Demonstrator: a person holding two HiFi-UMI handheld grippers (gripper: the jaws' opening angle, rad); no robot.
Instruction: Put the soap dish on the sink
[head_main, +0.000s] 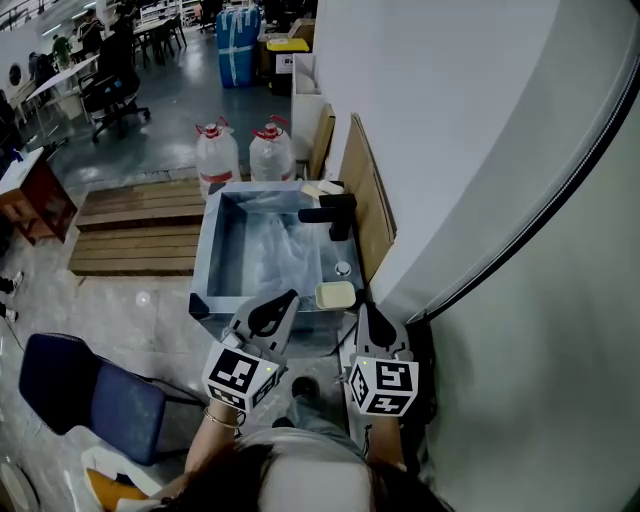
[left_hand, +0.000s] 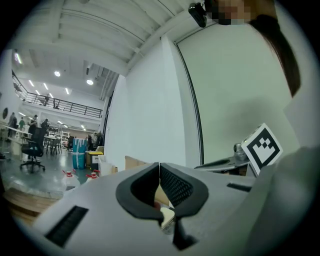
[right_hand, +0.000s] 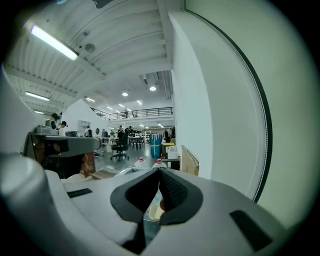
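A pale yellow soap dish (head_main: 335, 295) rests on the near right corner of the steel sink's rim (head_main: 205, 300), in front of the black tap (head_main: 331, 212). My left gripper (head_main: 288, 298) hovers just left of the dish and is shut with nothing in it. On the dish's right, close to the wall, my right gripper (head_main: 366, 309) is shut and empty too. In the left gripper view the closed jaws (left_hand: 159, 168) let a sliver of the dish (left_hand: 167, 216) show below them. Under the closed right gripper (right_hand: 159, 173) the right gripper view shows the dish (right_hand: 155, 212).
Two big water jugs (head_main: 217, 152) (head_main: 271, 150) stand behind the sink, beside a wooden pallet (head_main: 140, 225). Cardboard boards (head_main: 366, 195) lean on the white wall at the right. A blue chair (head_main: 90, 392) sits at the near left. Another pale object (head_main: 318, 188) lies on the far rim.
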